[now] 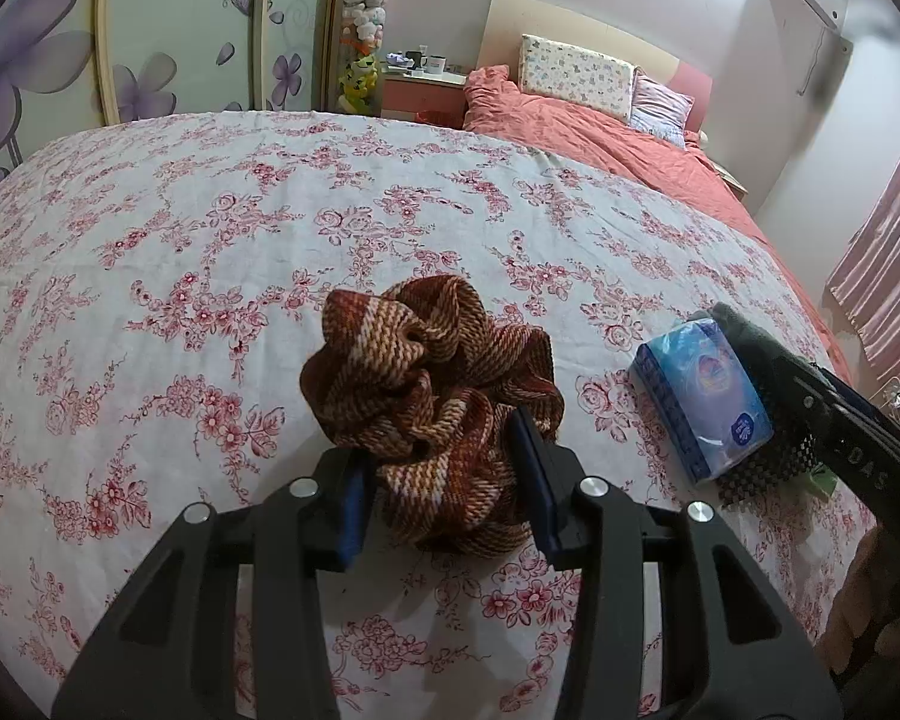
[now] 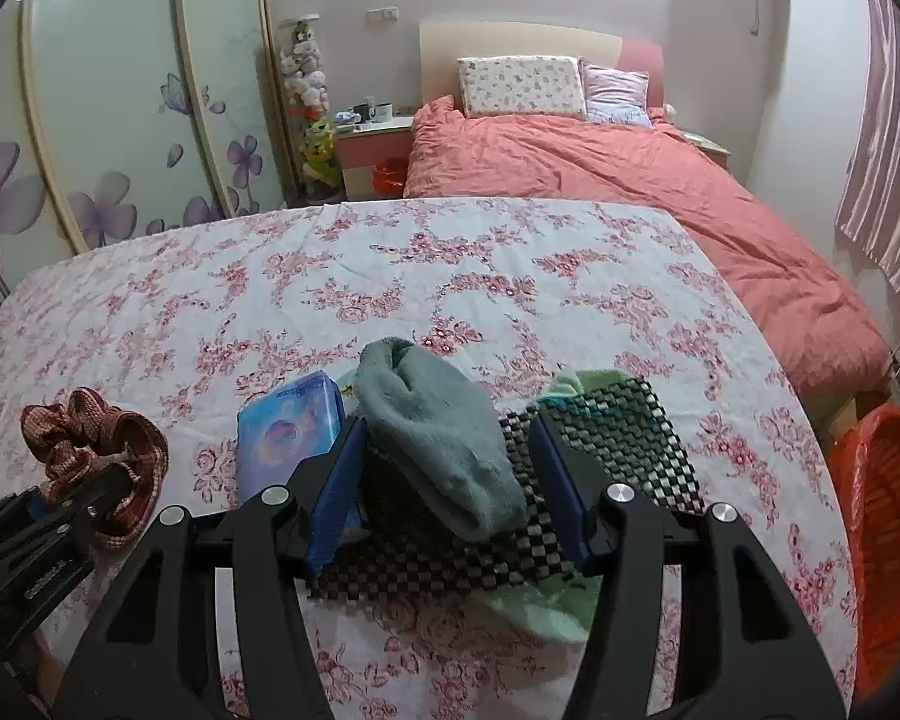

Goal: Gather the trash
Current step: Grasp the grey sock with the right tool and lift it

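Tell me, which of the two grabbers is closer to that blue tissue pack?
Right. The right gripper straddles the grey sock right beside the blue tissue pack, one finger against its edge. The left gripper is farther off, shut on the brown scrunchie.

Left claw clamped, right claw part-open, both tilted down.

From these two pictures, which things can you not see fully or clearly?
- Green cloth: right wrist view, mostly covered by the checkered mat.
- Tissue pack: right wrist view, its right side hidden by the grey sock and a pad of the right tongs.
- Orange basket: cut off by the picture edge.
- Items on the nightstand: left wrist view, too small.
- Scrunchie: its lower sides are hidden by the left tongs.
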A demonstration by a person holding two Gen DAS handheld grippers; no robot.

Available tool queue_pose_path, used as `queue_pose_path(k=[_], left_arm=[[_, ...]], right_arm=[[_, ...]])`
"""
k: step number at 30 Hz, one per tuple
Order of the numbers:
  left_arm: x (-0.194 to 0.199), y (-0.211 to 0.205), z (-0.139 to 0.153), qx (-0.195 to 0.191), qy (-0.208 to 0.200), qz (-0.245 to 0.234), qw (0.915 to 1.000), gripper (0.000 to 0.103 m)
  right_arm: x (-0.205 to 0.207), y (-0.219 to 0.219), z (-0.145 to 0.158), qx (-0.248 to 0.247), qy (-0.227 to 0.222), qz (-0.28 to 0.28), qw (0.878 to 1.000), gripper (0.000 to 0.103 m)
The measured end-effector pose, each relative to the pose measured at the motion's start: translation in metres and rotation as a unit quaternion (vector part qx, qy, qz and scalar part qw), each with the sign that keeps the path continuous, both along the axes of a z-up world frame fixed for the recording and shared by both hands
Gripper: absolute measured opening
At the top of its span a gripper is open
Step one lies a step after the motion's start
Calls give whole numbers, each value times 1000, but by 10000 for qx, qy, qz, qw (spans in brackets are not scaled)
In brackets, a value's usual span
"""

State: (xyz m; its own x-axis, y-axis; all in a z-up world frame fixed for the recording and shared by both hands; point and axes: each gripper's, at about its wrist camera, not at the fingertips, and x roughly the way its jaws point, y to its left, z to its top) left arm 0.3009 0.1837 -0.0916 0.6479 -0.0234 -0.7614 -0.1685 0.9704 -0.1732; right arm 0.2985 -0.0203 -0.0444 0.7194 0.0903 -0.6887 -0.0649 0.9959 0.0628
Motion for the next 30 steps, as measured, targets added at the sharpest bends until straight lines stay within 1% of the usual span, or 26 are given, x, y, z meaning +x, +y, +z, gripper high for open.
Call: queue_pose_path(k=[2, 4, 5, 6, 7, 9, 11, 13, 15, 16, 17, 22, 30], left_arm=[[0, 0, 0, 1, 0, -1, 10000, 43], [0, 0, 0, -2, 0, 0, 10000, 43], [0, 0, 0, -4, -1, 0, 10000, 43], [0, 0, 0, -4, -1, 0, 10000, 43], [0, 0, 0, 1, 0, 0, 10000, 43], [0, 0, 0, 2, 1, -2, 10000, 43], [-1, 2, 0, -108, -38, -18, 9999, 43], [-2, 7, 0, -284, -91, -36, 9995, 43], [-2, 8, 0, -327, -107, -45, 9994, 42], [-2, 7, 0, -309, -107, -51, 9995, 40], [-2, 5, 0, -295, -107, -71, 9995, 35], [-1, -4, 3, -117, -147, -223, 9996, 22], [-5, -13, 21, 74, -289, -290, 9991, 19]], right_arm=[[2, 2, -2, -50, 8, 16, 10000, 56], [3, 3, -4, -50, 40, 56, 10000, 32], [4, 2, -5, -19, 90, 74, 9999, 28], [3, -1, -5, 54, 73, 49, 9999, 20], [1, -5, -4, 158, 56, 43, 9999, 15], [-4, -14, -2, 396, 38, -1, 9992, 13], [-10, -21, 2, 518, -29, -9, 9987, 12], [-18, -26, 7, 576, -130, 26, 9983, 12], [-23, -31, 10, 604, -221, 28, 9979, 12], [-24, -32, 11, 621, -237, 24, 9978, 12], [-25, -34, 12, 647, -243, 15, 9976, 12], [-29, -39, 12, 692, -239, 13, 9973, 12], [-39, -48, 21, 752, -360, 7, 9965, 12]])
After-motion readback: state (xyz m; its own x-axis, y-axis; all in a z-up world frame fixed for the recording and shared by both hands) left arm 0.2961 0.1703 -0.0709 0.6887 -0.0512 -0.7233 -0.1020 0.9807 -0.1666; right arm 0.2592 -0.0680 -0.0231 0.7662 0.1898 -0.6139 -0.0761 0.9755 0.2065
